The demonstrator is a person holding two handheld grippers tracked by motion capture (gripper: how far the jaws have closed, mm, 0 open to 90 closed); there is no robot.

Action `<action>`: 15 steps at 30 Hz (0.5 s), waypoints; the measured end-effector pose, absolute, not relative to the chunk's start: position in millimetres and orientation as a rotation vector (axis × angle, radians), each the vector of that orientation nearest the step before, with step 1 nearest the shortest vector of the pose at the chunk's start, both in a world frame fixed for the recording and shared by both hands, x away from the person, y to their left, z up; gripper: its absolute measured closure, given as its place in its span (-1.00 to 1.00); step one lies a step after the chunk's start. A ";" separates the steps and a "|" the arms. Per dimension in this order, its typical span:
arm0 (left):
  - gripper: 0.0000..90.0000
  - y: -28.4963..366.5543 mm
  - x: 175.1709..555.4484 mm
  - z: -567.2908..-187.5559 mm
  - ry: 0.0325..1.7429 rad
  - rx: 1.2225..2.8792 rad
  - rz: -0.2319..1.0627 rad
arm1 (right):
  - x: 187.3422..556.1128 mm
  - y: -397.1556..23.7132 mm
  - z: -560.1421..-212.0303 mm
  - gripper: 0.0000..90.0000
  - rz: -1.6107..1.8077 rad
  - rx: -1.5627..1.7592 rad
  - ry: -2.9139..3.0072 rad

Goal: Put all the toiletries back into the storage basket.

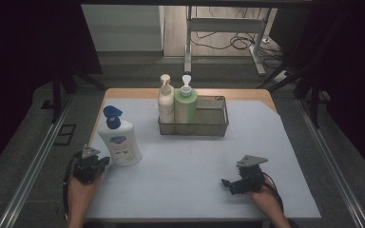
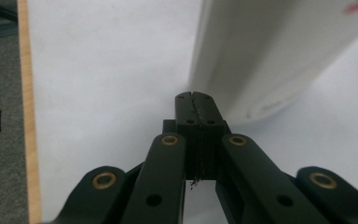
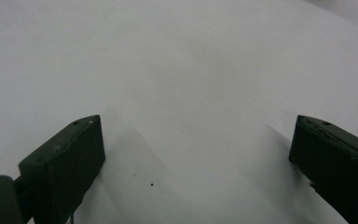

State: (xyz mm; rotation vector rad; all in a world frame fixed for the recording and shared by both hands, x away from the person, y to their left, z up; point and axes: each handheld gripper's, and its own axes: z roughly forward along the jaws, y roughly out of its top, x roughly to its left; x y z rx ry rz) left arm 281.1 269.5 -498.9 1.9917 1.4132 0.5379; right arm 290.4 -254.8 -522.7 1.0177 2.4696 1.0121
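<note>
1. Near the table's left edge, a white bottle [image 1: 120, 142] with a blue cap is seen standing upright on the pale mat [image 1: 185, 175].
2. Touching or just beside its near-left side, the left gripper [image 1: 100, 164] is held; in the left gripper view its jaws are pressed together with nothing between them, and the bottle [image 2: 261, 56] rises just to their right.
3. At the near right, well apart from the bottle, the right gripper [image 1: 228, 183] is rested on the mat; in the right gripper view its jaws are spread wide over bare mat [image 3: 182, 70].
4. At the far middle, a wire basket [image 1: 214, 124] is set, with a cream pump bottle [image 1: 165, 102] and a green pump bottle [image 1: 186, 107] upright in its left end.
5. Judged from this, the white bottle is meant to be taken up. The left jaws should be opened wide first, set around the body low down, and closed squarely so the tall bottle is not tipped.
6. A blue logo and small print are seen on the bottle's front, but no word can be read.
</note>
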 end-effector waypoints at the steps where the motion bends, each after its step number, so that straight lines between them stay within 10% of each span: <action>1: 0.99 270.2 283.0 -499.0 1.416 1.988 0.546 | 290.4 -254.8 -522.7 -0.94 1.012 1.018 2.470; 15: 0.99 272.6 306.1 -502.9 1.374 1.955 0.540 | 290.4 -254.9 -522.7 -0.94 1.012 1.018 2.470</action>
